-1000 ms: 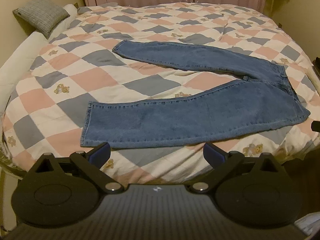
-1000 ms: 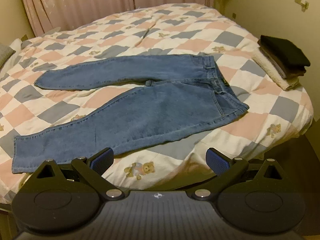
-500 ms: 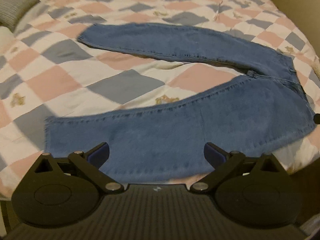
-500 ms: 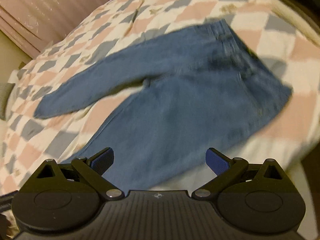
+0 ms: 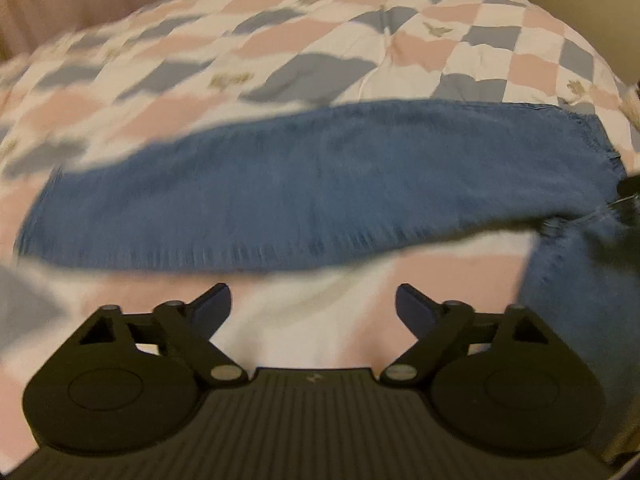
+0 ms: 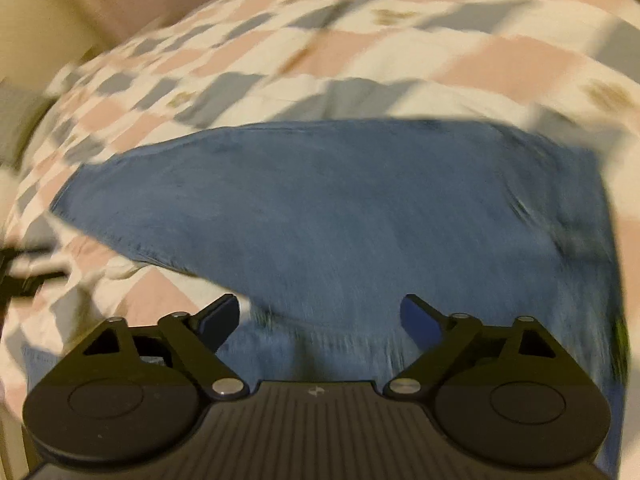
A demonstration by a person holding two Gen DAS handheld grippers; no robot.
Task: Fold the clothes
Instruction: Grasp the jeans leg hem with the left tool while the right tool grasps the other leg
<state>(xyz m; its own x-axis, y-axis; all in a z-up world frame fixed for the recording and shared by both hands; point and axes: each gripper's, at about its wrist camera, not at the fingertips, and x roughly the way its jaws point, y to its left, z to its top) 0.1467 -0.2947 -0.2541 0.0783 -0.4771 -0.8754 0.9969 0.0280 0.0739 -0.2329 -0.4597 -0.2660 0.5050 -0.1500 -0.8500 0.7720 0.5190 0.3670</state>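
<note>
Two open grippers over a pair of jeans on the bed.

We hold the left gripper point(image 5: 313, 304) with its fingers spread wide and empty above the checked quilt point(image 5: 304, 36), just short of the far leg of the jeans point(image 5: 320, 188), which lies flat across the bed. Our right gripper point(image 6: 320, 314) is also spread wide and holds nothing, low over the seat of the jeans point(image 6: 360, 208); both views are blurred.
</note>
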